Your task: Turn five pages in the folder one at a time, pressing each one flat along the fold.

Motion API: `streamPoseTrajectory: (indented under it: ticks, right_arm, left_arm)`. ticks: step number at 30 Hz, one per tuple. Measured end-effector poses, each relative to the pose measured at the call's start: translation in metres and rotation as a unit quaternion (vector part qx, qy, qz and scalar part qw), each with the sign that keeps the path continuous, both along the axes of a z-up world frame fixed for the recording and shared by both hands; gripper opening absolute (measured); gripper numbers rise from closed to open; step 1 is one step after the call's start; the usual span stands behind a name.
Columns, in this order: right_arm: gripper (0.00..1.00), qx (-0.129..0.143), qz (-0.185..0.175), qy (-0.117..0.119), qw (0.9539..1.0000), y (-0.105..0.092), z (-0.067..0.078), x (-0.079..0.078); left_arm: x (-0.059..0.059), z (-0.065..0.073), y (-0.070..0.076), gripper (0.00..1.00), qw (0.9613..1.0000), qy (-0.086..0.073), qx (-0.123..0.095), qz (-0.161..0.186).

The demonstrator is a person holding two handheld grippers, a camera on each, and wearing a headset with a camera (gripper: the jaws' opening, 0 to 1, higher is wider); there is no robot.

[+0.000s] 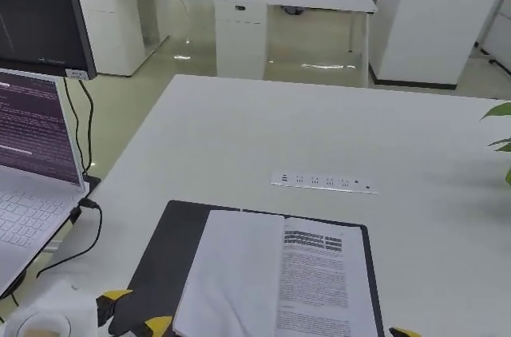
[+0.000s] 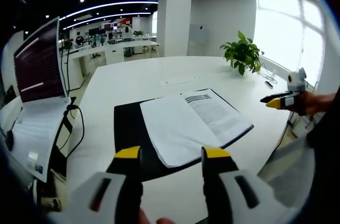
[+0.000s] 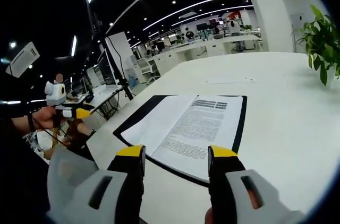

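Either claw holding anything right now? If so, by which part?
Nothing held. Left claw and right claw are both open and empty, near the folder.

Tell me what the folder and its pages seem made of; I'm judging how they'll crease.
Folder: probably matte black plastic or coated board, dull with no glare; which one is unclear. Pages: thin white paper, matte, printed text, the left sheet bowing slightly.

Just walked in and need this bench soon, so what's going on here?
A person holds a two-jaw gripper in each hand at a white table. A black folder lies open on it, a blank sheet on the left, a printed page on the right. The left gripper and right gripper are both open, held by the folder's near edge, gripping no page. A laptop stands open to the left.
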State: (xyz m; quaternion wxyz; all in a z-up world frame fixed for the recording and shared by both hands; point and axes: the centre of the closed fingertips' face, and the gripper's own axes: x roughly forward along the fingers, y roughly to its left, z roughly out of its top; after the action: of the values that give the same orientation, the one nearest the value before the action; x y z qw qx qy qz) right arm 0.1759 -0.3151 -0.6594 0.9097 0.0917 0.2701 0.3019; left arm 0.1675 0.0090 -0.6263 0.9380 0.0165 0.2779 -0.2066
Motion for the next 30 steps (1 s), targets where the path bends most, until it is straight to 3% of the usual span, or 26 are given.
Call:
streamPoseTrajectory:
  ticks: [3,7,12,19,30]
  right_arm:
    - [0.5,-0.005,0.002,0.001,1.0,-0.001,-0.001,-0.005]
    - [0.54,0.0,0.004,0.007,1.0,0.001,-0.001,-0.01]
    - [0.57,-0.001,0.002,0.008,1.0,-0.001,-0.001,-0.017]
    - [0.61,0.007,0.0,0.01,0.9999,-0.004,0.001,-0.019]
    - [0.65,-0.007,0.011,0.003,0.9999,-0.006,0.005,-0.02]
  left_arm:
    - [-0.003,0.0,0.001,0.49,0.9998,-0.002,-0.018,0.011]
    - [-0.009,-0.009,0.002,0.57,0.9994,0.016,-0.023,0.018]
    - [-0.014,0.001,-0.003,0.62,0.9994,0.006,-0.029,0.018]
    - [-0.015,0.0,-0.01,0.69,0.9995,0.009,-0.028,0.01]
    - [-0.012,0.005,-0.014,0.76,0.9995,-0.001,-0.03,0.004]
